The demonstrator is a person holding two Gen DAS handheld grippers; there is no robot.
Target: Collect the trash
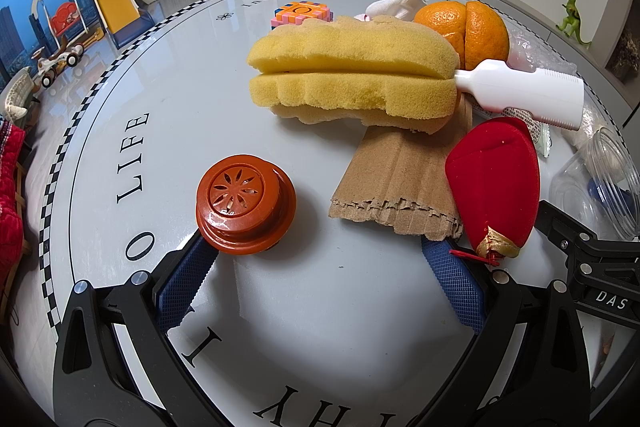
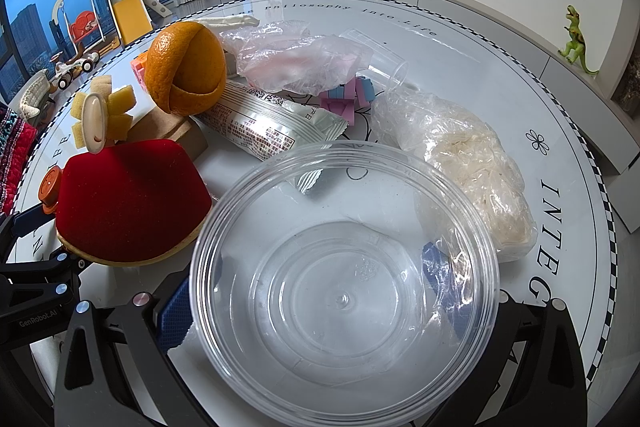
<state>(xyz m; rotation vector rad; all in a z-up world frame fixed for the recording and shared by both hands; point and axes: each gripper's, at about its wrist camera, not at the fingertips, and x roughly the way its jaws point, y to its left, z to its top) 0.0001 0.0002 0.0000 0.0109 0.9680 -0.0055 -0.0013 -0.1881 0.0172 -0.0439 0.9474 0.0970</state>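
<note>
Trash lies on a round white table (image 1: 120,99). In the left wrist view my left gripper (image 1: 320,267) is open and empty, with an orange-brown plastic cap (image 1: 245,205) at its left finger, torn cardboard (image 1: 400,183) and a red velvet pouch (image 1: 494,183) near its right finger, and a yellow sponge brush (image 1: 352,75) beyond. In the right wrist view a clear plastic bowl (image 2: 344,287) sits between the wide-set fingers of my right gripper (image 2: 312,303); contact is hidden. Orange peel (image 2: 186,69), a foil wrapper (image 2: 272,125) and crumpled plastic bags (image 2: 460,163) lie beyond.
Pink and blue blocks (image 2: 348,97), a clear cup (image 2: 380,61) and a pink-tinted bag (image 2: 296,59) lie at the back. A colourful toy block (image 1: 302,13) and white object (image 1: 396,5) sit beyond the sponge. A green dinosaur (image 2: 576,41) stands on the ledge.
</note>
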